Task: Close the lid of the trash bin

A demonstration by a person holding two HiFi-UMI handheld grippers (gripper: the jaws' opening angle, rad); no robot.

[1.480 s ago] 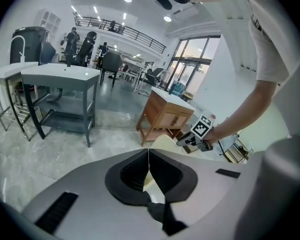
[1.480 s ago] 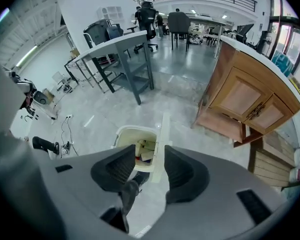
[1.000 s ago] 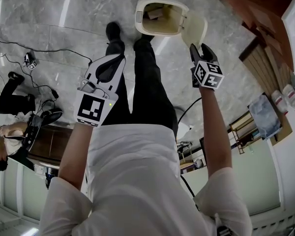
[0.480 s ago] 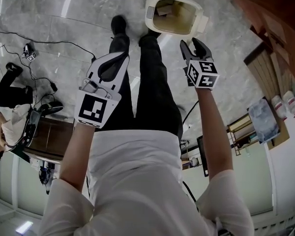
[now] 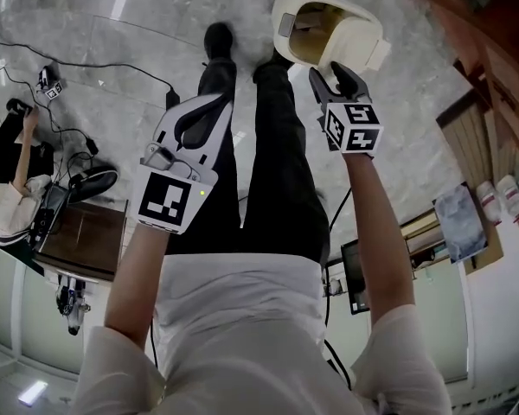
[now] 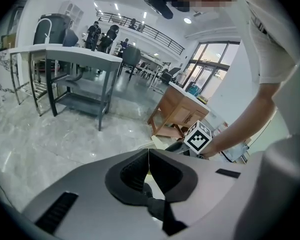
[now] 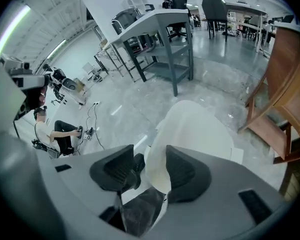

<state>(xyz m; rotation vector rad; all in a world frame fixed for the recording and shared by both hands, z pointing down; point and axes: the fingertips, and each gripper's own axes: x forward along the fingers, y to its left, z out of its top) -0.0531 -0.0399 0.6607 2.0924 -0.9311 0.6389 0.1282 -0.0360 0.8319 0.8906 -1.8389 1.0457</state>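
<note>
Standing on open marble floor (image 5: 86, 7), the trash bin (image 5: 285, 11) has its lid (image 5: 359, 35) tilted over the opening, with wooden furniture (image 5: 489, 33) beside it. The outstretched right gripper (image 5: 336, 78), jaws apart, points down at the lid; the left gripper (image 5: 214, 102) is closed and empty.

I stand on a grey marble floor (image 5: 86, 7). The cream trash bin (image 5: 350, 35) sits on it just beyond my shoes (image 5: 218, 40). A black cable (image 5: 171, 98) trails left toward a seated person (image 5: 13, 158), and a wooden cabinet (image 5: 493, 67) stands at the right.
</note>
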